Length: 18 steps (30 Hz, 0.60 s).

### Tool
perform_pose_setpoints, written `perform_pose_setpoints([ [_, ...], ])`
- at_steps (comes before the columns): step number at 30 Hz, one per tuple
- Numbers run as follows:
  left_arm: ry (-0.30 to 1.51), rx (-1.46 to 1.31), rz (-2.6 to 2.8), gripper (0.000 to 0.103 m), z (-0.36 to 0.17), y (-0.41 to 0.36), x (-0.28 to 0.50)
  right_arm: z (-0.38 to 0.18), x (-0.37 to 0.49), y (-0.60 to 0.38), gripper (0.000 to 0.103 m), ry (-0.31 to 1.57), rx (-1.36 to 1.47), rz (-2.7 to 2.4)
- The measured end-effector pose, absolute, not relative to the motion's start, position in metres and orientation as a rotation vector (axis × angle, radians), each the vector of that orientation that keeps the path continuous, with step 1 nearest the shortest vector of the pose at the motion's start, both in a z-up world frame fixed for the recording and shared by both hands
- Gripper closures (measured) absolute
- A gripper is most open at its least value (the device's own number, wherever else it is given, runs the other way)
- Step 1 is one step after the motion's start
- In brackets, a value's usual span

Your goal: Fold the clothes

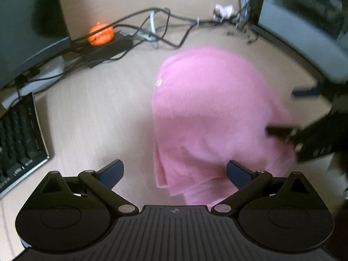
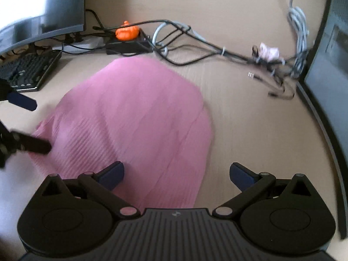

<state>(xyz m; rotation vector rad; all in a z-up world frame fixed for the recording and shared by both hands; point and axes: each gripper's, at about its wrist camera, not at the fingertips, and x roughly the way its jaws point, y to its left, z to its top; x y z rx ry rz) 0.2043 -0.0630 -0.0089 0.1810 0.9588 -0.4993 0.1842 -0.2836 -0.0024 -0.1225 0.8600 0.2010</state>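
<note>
wooden desk [image 2: 250, 130] holds the folded pink garment [image 2: 134, 117]; i note left gripper [image 1: 175, 171] and right gripper [image 2: 177, 173] both released, empty.

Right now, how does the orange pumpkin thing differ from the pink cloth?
The orange pumpkin is small, rounded and perched on a black box among the cables; the pink cloth is far bigger, flat, folded in layers, lying directly on the desk. The pumpkin sits at the back near the wall; the cloth lies up front. Neither is gripped.

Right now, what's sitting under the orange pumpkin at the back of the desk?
The orange pumpkin sits on a flat black box with cables around it. What lies beneath that box is covered.
</note>
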Motion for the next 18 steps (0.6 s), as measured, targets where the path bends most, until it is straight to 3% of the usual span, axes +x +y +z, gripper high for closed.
perform_pose_setpoints([
  [11,1.031,0.051,-0.552,0.0,-0.023,-0.089,0.234,0.017,0.217,-0.34,0.0,0.893,0.382,0.188],
  [18,1.03,0.025,-0.595,0.0,-0.02,-0.088,0.243,0.001,0.249,-0.327,0.0,0.932,0.388,0.235],
])
